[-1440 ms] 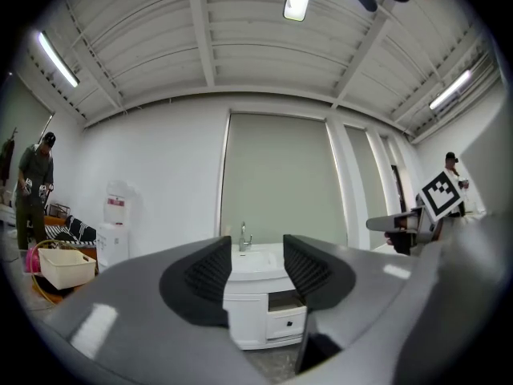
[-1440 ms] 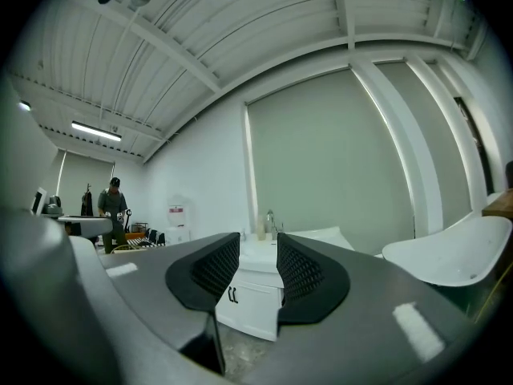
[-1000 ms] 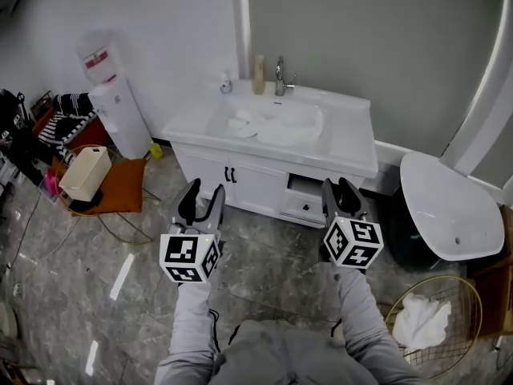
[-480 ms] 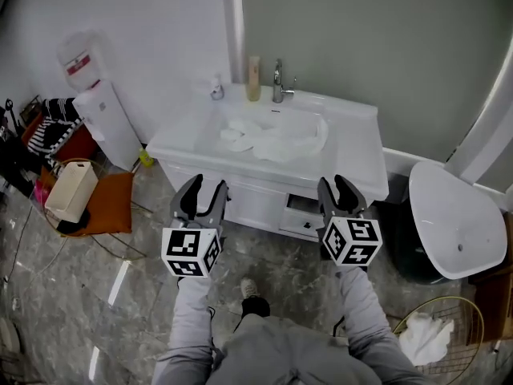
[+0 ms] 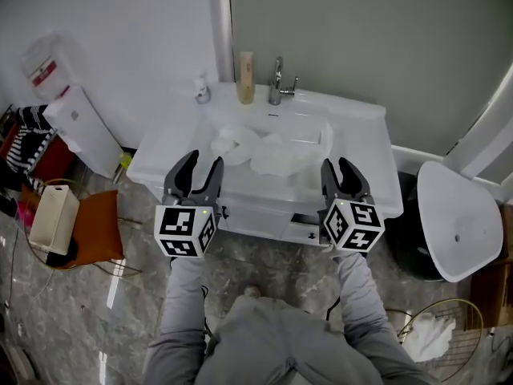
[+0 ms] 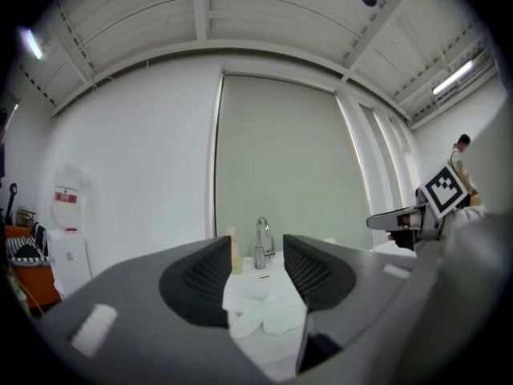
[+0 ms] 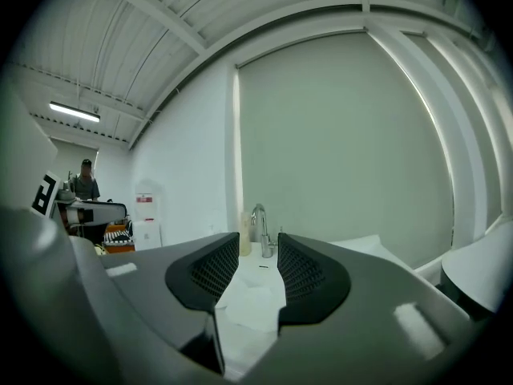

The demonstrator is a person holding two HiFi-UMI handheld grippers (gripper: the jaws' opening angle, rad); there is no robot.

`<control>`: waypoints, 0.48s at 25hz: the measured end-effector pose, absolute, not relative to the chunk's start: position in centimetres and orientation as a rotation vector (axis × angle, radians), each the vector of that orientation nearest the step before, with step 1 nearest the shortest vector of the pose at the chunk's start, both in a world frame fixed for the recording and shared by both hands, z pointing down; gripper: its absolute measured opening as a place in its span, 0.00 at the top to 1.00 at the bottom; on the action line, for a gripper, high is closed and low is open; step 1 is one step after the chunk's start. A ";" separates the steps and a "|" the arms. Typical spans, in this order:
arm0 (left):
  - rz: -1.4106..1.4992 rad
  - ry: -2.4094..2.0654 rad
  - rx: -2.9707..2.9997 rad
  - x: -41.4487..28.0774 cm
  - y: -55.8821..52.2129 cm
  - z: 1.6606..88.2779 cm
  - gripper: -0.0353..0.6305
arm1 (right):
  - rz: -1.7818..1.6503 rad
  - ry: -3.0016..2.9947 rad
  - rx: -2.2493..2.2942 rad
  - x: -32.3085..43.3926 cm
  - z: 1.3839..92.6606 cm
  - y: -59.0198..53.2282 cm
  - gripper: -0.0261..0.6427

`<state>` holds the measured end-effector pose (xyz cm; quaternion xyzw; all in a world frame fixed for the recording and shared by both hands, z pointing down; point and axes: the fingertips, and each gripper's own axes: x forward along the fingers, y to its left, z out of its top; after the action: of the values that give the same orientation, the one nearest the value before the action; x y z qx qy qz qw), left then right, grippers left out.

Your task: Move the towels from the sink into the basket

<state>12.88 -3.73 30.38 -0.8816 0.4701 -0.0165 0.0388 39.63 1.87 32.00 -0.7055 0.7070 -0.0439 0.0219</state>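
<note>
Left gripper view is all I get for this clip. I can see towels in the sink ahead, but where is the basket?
Observer: The basket stands on the floor at the person's right side, in the lower right corner of the head view.
Operator: Anything in it?
Observer: Yes, one white towel lies inside it.
Operator: Is the right tool carrying anything?
Observer: No. The right tool has its jaws slightly apart with nothing between them.
</note>
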 end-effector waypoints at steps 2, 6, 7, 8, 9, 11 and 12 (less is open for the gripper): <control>-0.074 1.427 -2.714 12.7 -6.2 30.9 0.62 | -0.142 2.185 -2.208 39.4 32.4 -0.3 0.77; -0.142 1.415 -2.748 12.4 -10.4 32.6 0.62 | -0.189 2.209 -2.258 39.3 34.3 -4.2 0.76; -0.165 1.413 -2.754 12.3 -11.4 33.1 0.62 | -0.205 2.218 -2.272 39.3 34.9 -5.1 0.75; -0.189 1.410 -2.759 12.3 -12.3 33.7 0.62 | -0.219 2.229 -2.287 39.4 35.6 -6.0 0.74; -0.215 1.404 -2.762 12.4 -13.2 34.2 0.62 | -0.229 2.242 -2.301 39.6 36.2 -6.8 0.74; -0.286 1.380 -2.760 12.7 -14.9 35.5 0.62 | -0.249 2.276 -2.320 39.8 37.6 -8.5 0.72; -0.333 1.361 -2.755 12.8 -15.7 36.3 0.62 | -0.261 2.298 -2.324 39.9 38.4 -9.4 0.71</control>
<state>12.83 -15.66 36.29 -0.8910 0.4402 -0.1078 0.0252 39.91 -9.41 38.38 -0.7071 0.6993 -0.0794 -0.0686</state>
